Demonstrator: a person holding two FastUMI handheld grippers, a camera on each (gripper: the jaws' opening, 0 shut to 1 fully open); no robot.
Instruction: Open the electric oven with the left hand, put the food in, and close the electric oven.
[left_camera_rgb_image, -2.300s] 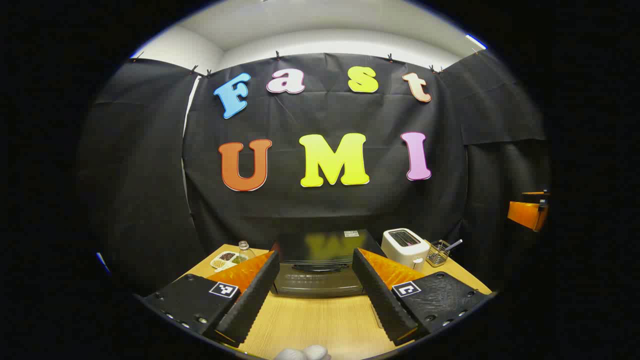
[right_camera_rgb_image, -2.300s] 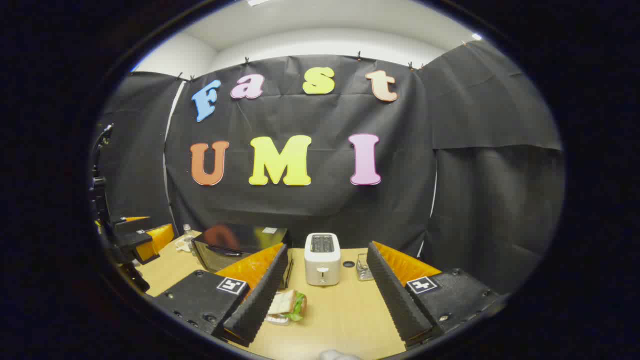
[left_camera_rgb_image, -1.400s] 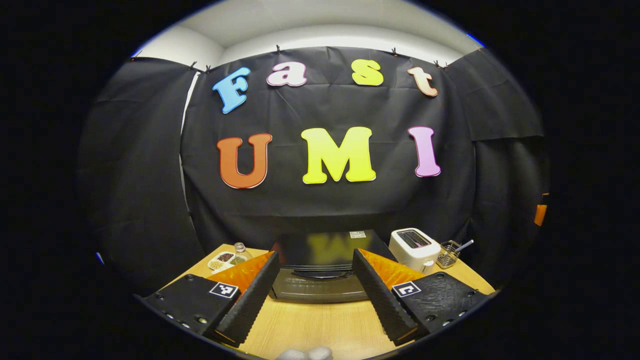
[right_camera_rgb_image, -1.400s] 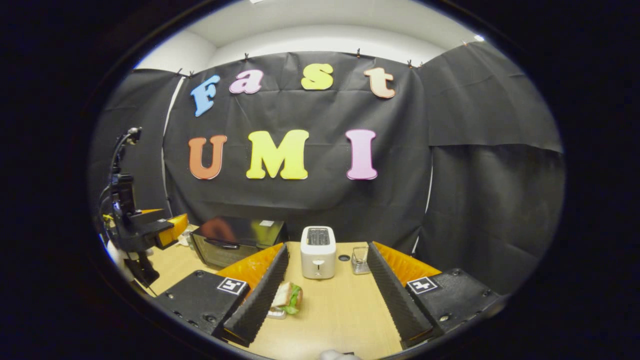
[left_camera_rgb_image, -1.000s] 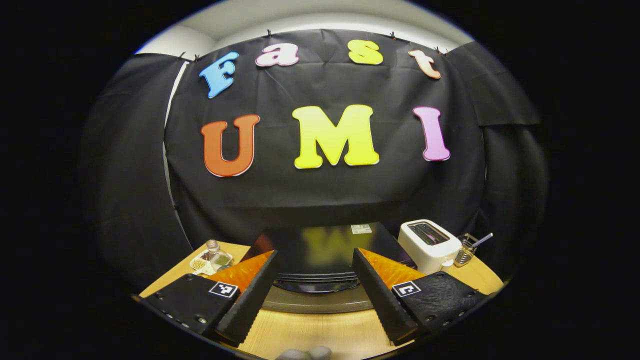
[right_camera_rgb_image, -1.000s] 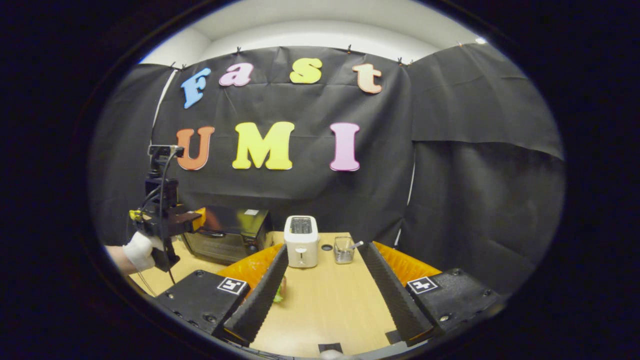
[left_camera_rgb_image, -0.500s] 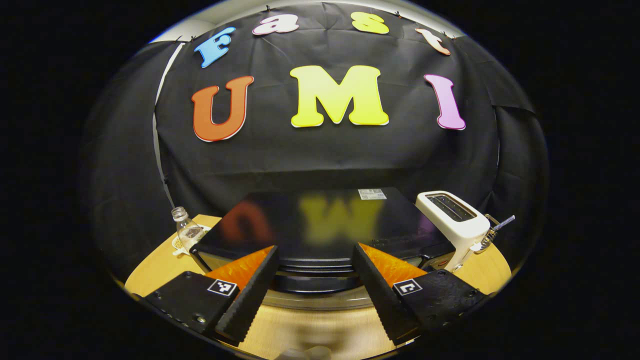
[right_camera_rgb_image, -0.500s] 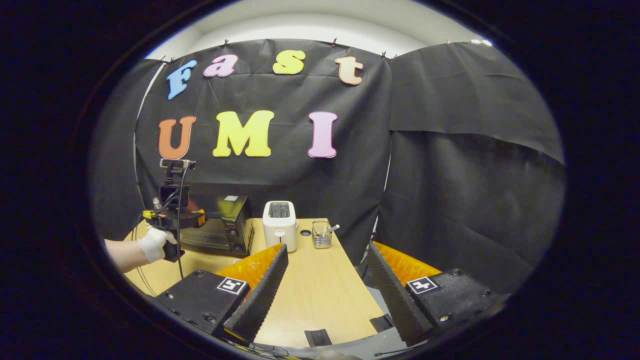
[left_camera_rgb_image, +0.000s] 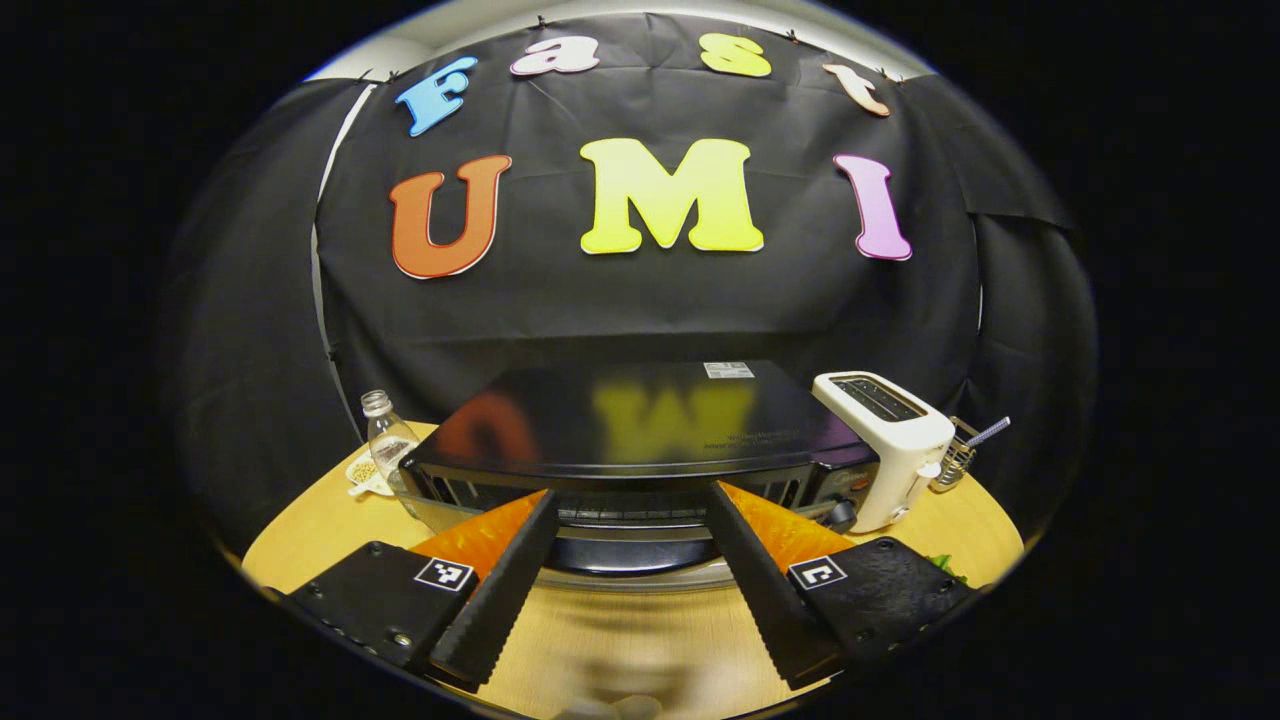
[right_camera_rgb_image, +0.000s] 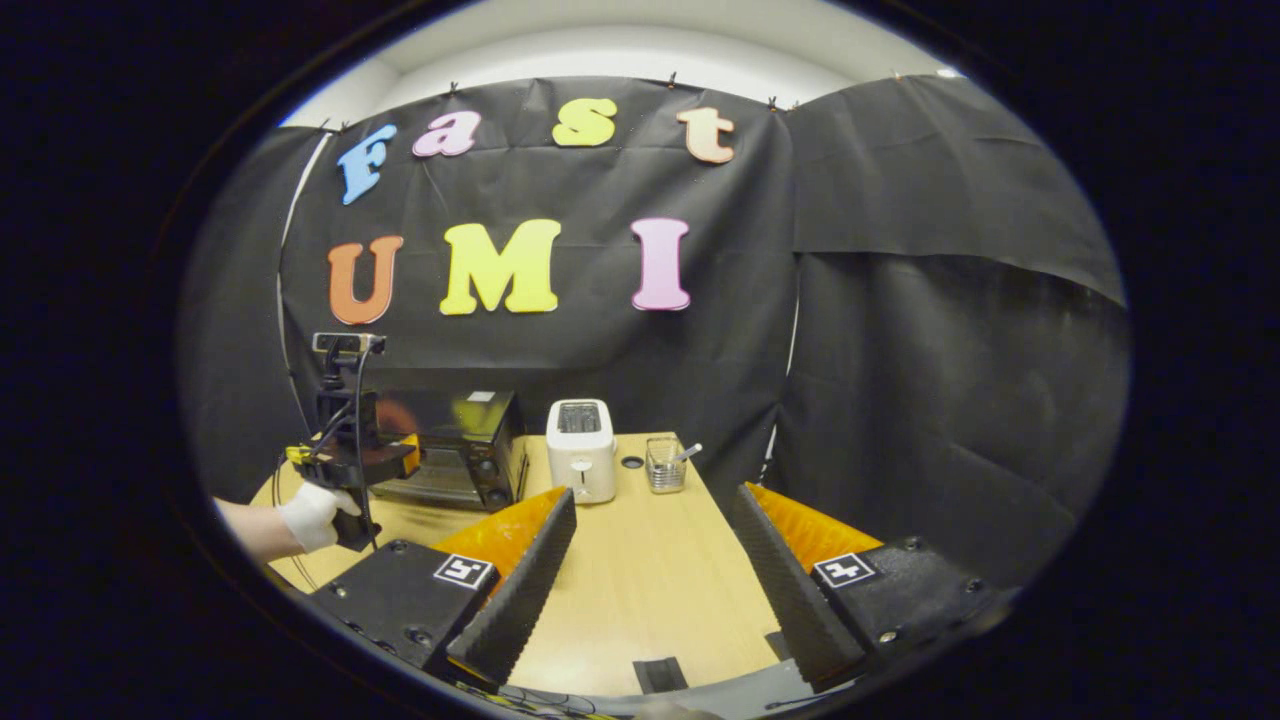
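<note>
Left gripper view: the left tool (left_camera_rgb_image: 628, 500) is seen at the bottom centre of the frame, its fingers (left_camera_rgb_image: 500, 590) spread wide and nothing held between them. The electric oven (left_camera_rgb_image: 640, 440) is found directly ahead, in the lower middle of the frame, with its dark handle (left_camera_rgb_image: 625, 552) lying between the two fingertips — whether contact is made cannot be told. The door is blurred at its lower edge, so whether it stands ajar cannot be told. A white toaster (left_camera_rgb_image: 885, 445) is noted just right of the oven, a wire holder (left_camera_rgb_image: 958, 462) beyond it at the right edge, and a clear bottle (left_camera_rgb_image: 385, 445) at the left of the oven, all on the wooden worktop (left_camera_rgb_image: 300, 520).

Right gripper view: the right tool (right_camera_rgb_image: 650, 500) is seen at the bottom centre, its fingers set wide apart over bare worktop (right_camera_rgb_image: 650, 590), nothing gripped. The left tool (right_camera_rgb_image: 400, 460) is observed at the middle left of the frame, held by a gloved hand (right_camera_rgb_image: 315, 515) and placed at the front of the oven (right_camera_rgb_image: 450, 445). The toaster (right_camera_rgb_image: 580, 450) and wire holder (right_camera_rgb_image: 662, 468) are recorded to the right of the oven. A trace of green food (left_camera_rgb_image: 945, 568) is visible at the lower right of the left gripper view.
</note>
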